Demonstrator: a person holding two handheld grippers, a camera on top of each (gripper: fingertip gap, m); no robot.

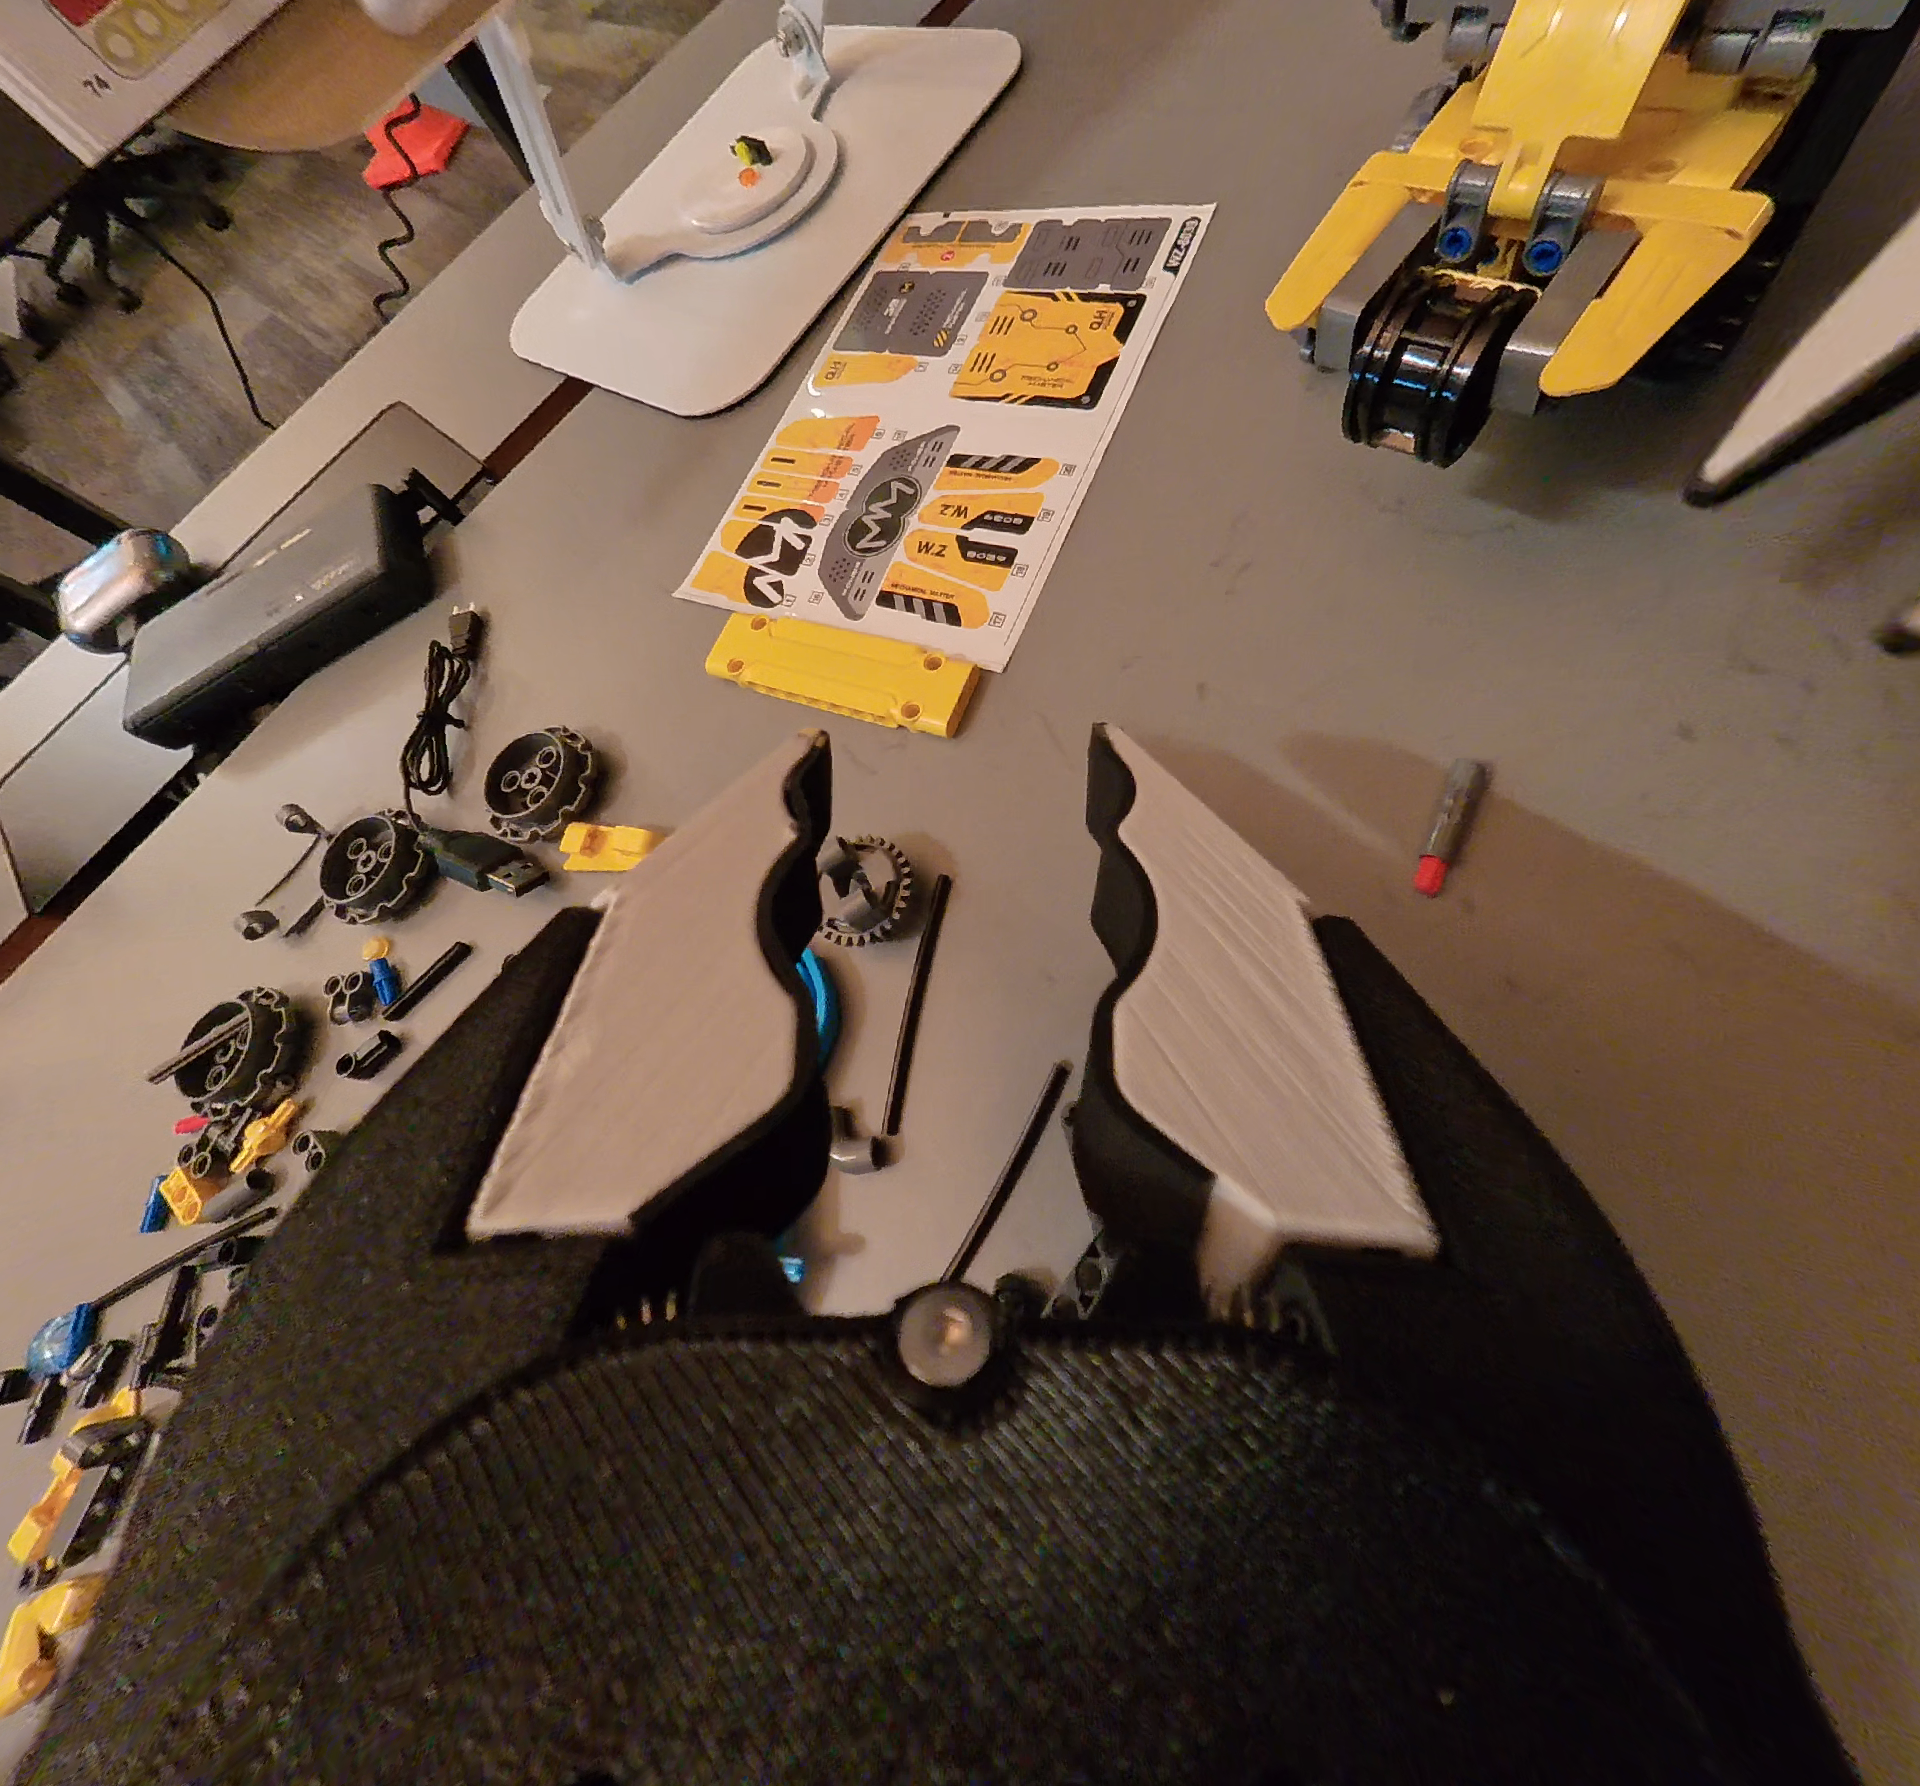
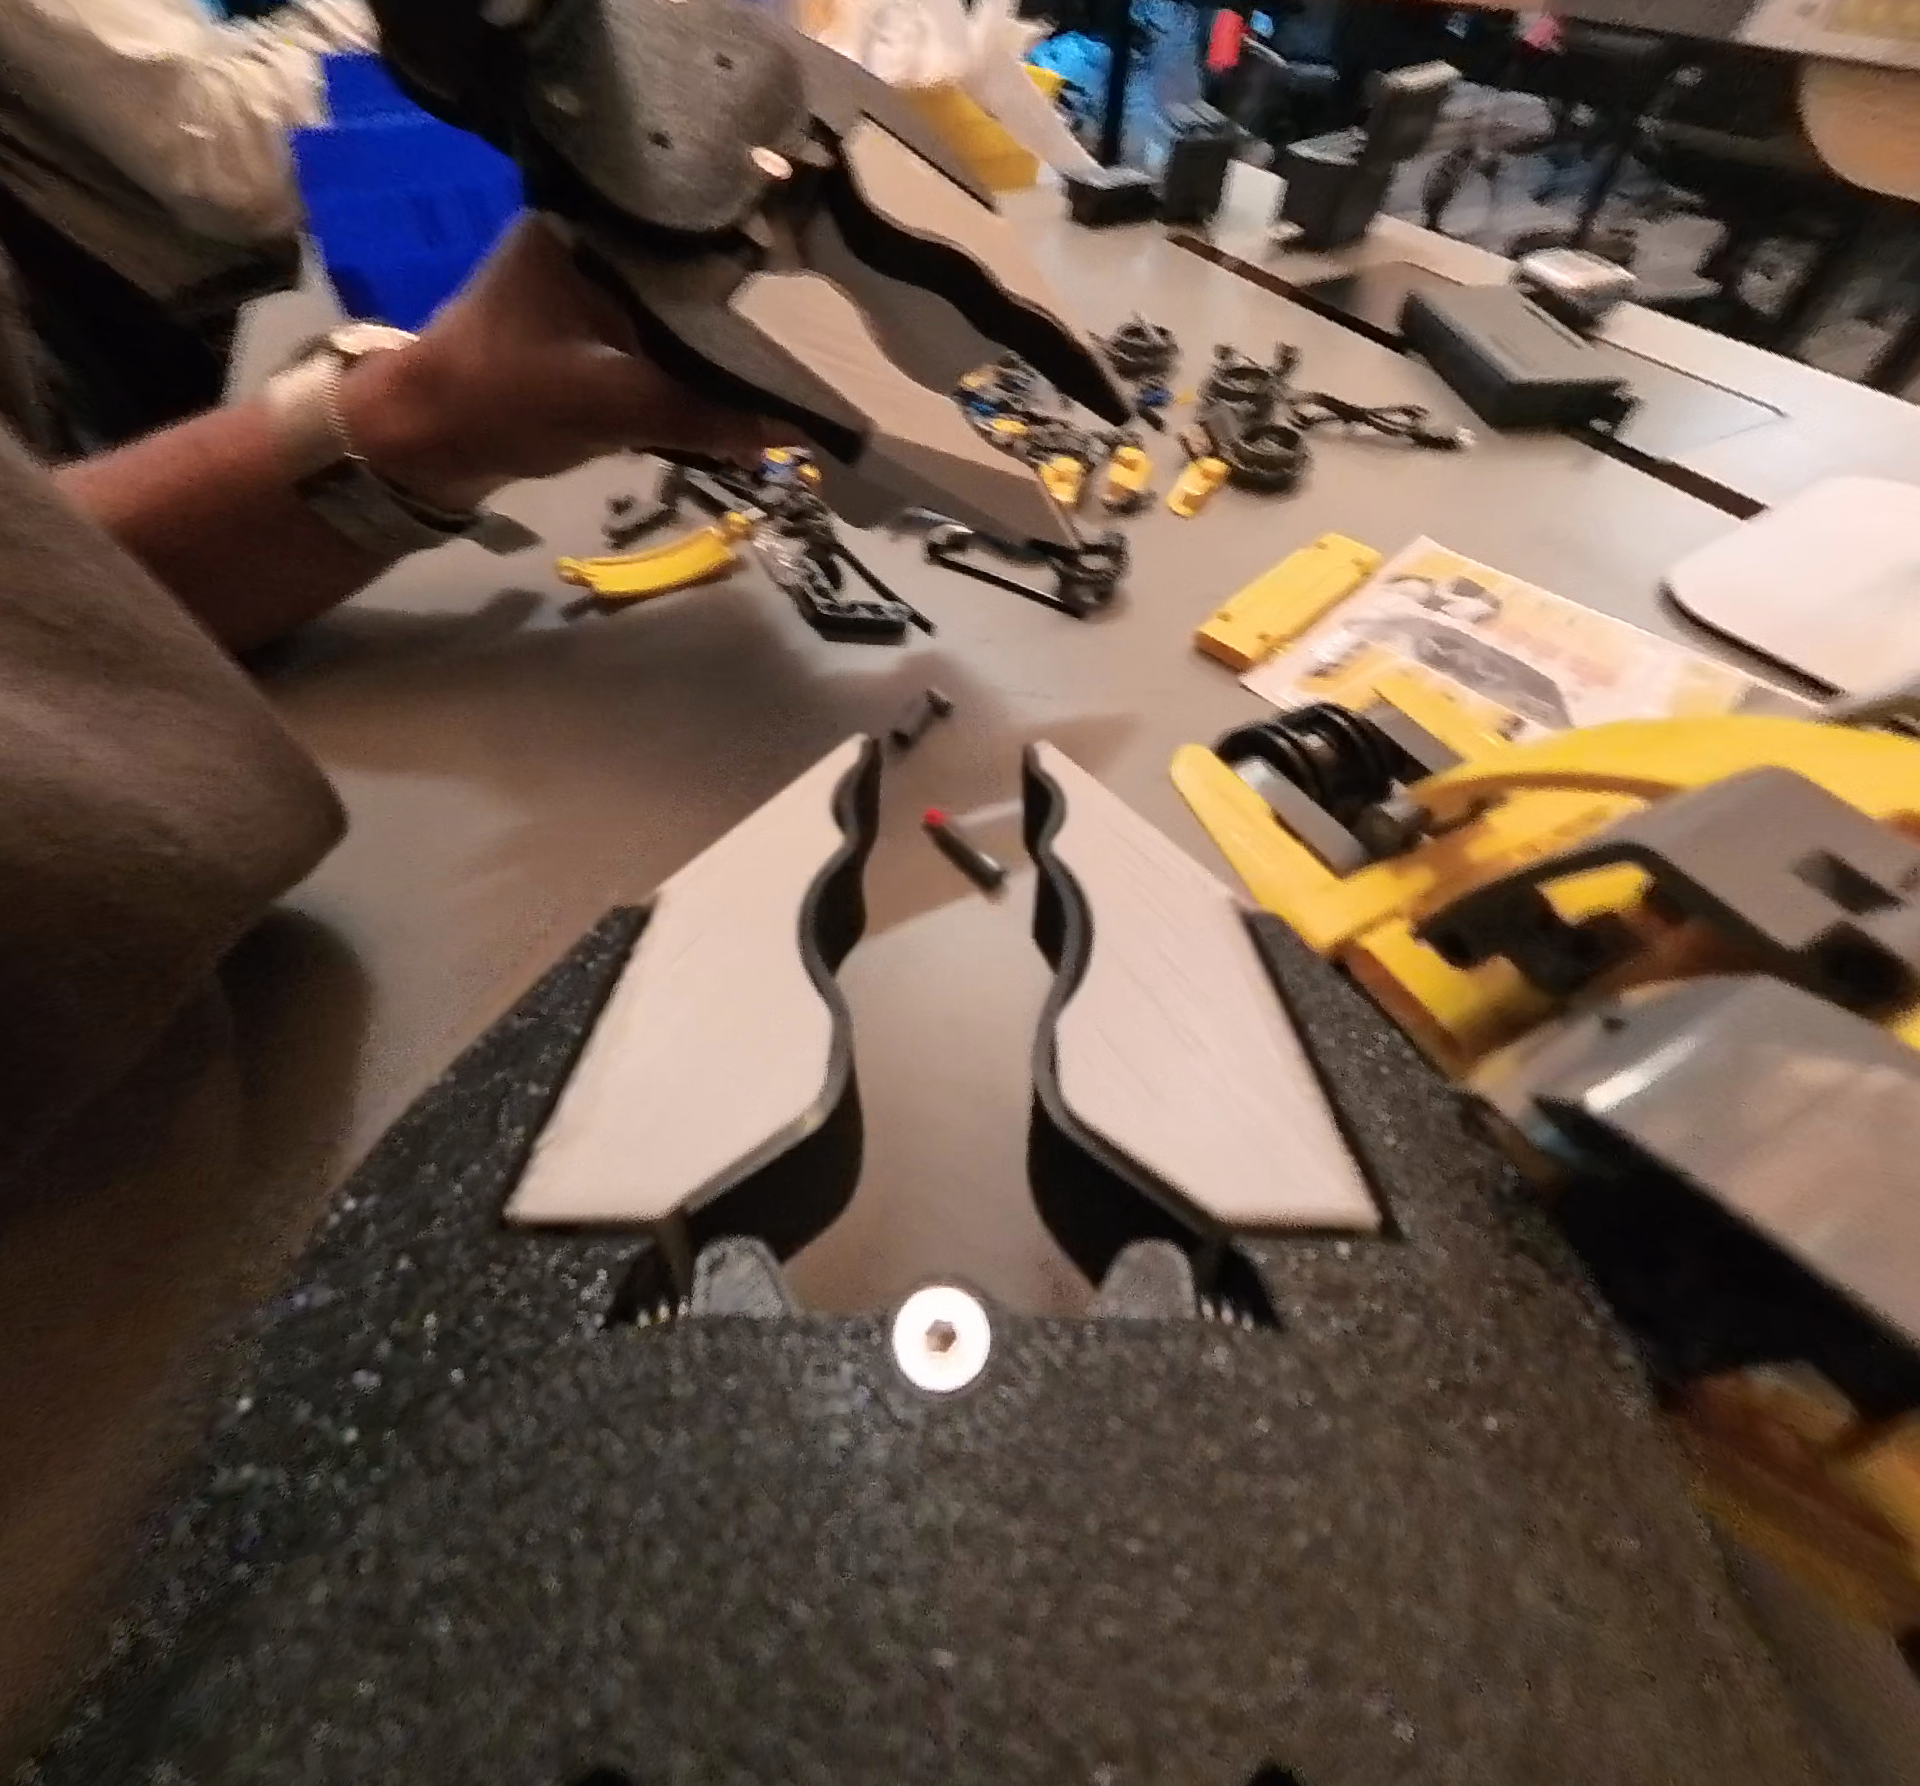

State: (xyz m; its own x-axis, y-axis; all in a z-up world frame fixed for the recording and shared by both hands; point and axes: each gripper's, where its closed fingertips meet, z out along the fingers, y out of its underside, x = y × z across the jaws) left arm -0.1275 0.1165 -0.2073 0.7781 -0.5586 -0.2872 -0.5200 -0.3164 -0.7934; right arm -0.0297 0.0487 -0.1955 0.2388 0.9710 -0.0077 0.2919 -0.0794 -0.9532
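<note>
Glossy paper sticker sheet [image 1: 940,427]; matt grey table [image 1: 1351,614]; shiny plastic wheel [image 1: 1418,375].

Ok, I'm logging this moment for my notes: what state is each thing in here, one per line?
left gripper: open, empty, above the loose parts.
right gripper: open, empty, above the table.
red-tipped pin: lying flat, ahead of the right gripper.
sticker sheet: flat, its near edge over the yellow panel.
yellow model: partly built, standing.
gear: lying flat.
USB cable: unplugged, loose.
</note>
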